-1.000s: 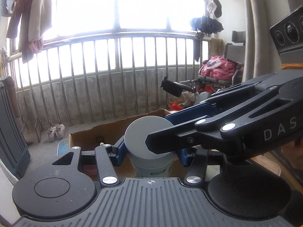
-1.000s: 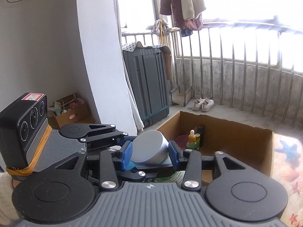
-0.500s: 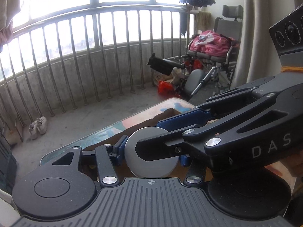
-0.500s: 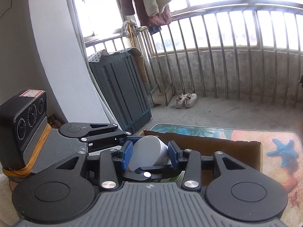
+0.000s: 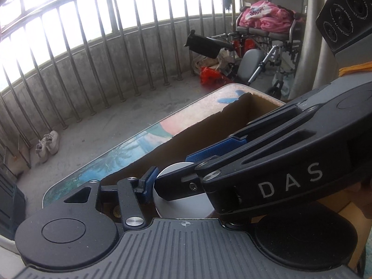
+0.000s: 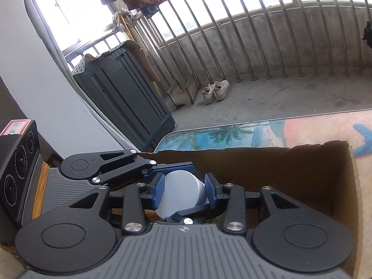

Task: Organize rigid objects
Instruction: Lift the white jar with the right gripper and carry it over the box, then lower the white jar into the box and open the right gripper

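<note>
In the right wrist view, far left, the left gripper (image 6: 160, 174) reaches in from the lower left, its blue pads against the far side of the grey-lidded container (image 6: 181, 193). Centre frame, the right gripper (image 6: 184, 191) has both blue fingers (image 6: 158, 191) pressed on the lid's sides, and its jaws have just been closing a little on it (a two-handed hold). The container hangs tilted inside the cardboard box (image 6: 279, 174), whose brown walls fill the right half. Behind it lies the beach-print mat (image 6: 220, 136), with white shoes (image 6: 216, 90) higher up by the railing. In the left wrist view the left pad (image 5: 150, 184) touches the lid (image 5: 181, 200); the right gripper's arm crosses from the right.
</note>
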`<act>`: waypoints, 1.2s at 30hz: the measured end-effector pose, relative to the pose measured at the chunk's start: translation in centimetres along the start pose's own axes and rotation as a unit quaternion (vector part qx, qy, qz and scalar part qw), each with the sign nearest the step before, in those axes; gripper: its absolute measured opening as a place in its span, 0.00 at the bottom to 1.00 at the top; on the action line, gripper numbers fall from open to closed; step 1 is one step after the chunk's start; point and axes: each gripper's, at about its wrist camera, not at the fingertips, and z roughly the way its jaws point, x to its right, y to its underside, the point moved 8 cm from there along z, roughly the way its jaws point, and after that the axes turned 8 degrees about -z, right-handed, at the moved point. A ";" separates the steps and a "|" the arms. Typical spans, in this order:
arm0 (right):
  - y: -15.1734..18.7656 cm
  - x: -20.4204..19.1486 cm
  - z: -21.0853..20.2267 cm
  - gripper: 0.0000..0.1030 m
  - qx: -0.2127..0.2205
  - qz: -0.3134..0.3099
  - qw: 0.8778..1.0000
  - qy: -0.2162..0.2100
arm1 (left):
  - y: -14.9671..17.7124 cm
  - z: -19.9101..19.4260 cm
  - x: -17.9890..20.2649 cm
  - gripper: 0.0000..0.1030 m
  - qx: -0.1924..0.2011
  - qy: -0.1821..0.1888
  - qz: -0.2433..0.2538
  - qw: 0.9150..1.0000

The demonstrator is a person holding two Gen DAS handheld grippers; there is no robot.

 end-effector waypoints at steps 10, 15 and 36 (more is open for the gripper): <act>-0.5 1.0 2.3 0.40 0.002 0.040 0.999 -0.014 | -0.5 1.2 -0.6 0.53 -0.014 -0.028 0.005 0.999; -0.7 0.8 2.3 0.39 0.011 0.037 0.999 -0.029 | -0.7 0.0 0.0 0.69 0.006 -0.056 0.043 0.998; -0.4 -0.9 -4.5 0.39 0.062 0.021 0.998 0.019 | -0.5 -10.9 3.3 0.68 0.078 -0.073 0.068 0.992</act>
